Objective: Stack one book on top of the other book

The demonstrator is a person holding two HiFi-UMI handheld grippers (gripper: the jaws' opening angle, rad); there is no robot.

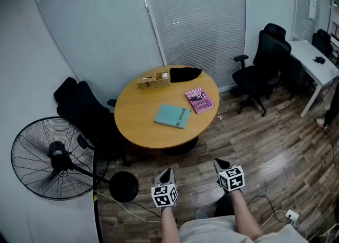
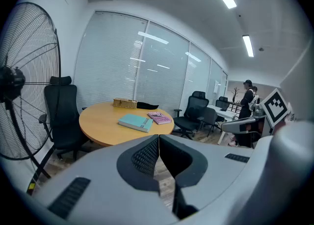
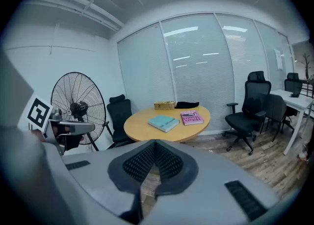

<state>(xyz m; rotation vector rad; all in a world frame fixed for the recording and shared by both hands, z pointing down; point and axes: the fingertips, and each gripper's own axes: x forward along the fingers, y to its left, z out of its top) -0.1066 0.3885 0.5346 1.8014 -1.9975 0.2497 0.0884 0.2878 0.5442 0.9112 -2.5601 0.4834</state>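
Both closed, left tongs [image 1: 168,173], right tongs [image 1: 220,163] seemingly tilt downward.

Pink book [image 1: 200,100] title unreadable

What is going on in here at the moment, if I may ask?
A person stands back from the round table, holding the left gripper and the right gripper, both shut and empty. The teal book and the pink book lie side by side on the table, not yet stacked.
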